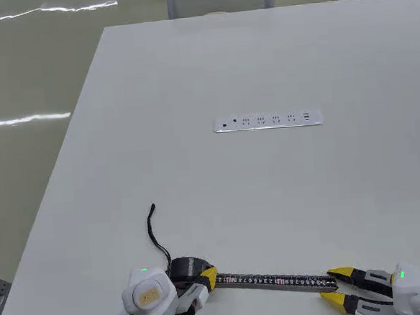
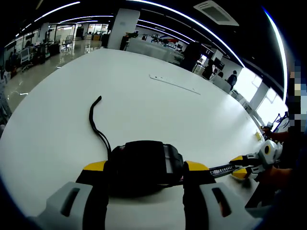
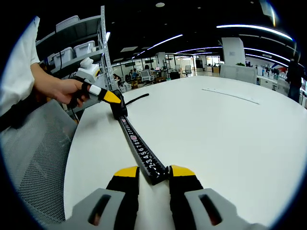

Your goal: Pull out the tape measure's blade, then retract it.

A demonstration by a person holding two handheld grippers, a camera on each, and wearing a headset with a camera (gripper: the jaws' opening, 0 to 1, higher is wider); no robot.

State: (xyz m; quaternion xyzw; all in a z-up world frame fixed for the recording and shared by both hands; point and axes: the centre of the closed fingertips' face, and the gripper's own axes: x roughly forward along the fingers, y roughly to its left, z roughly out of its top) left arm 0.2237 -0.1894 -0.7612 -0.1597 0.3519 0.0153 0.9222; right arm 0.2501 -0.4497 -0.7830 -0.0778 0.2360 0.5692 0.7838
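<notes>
Tape measure (image 1: 185,269) sat near the white table's (image 1: 284,188) front edge, its black case clamped in my left gripper (image 1: 202,280). Its blade (image 1: 276,280) ran rightward along the tabletop, tip pinched between my right gripper's (image 1: 334,285) nearly closed jaws. My right gripper view showed the blade's printed numbers.

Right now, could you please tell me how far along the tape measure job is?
Done: the blade is pulled out across the table. In hand: the left gripper clamps the tape measure case, and the right gripper pinches the blade's free end. Left: letting the blade retract into the case.
</notes>
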